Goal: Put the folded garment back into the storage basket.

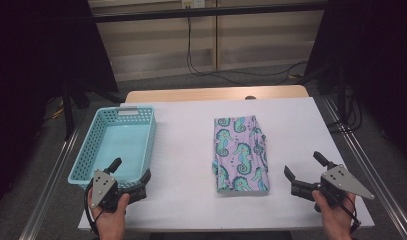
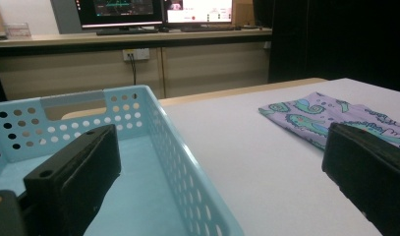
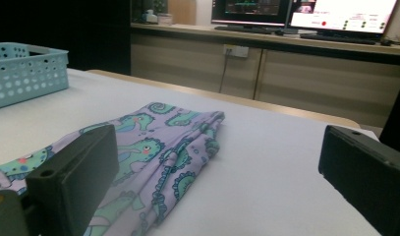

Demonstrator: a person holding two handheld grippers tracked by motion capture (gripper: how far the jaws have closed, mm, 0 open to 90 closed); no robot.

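— High view: a folded seahorse-print cloth (image 1: pixel 240 153) lies right of centre on the white table (image 1: pixel 186 200), well apart from the turquoise basket (image 1: pixel 102 172) at left.

— And the grippers?

— Both at the near edge. The left gripper (image 1: pixel 131 176), over the basket's near right corner, stands wide open and empty; the right gripper (image 1: pixel 305 167), near the cloth's right side, likewise gapes, holding nothing.
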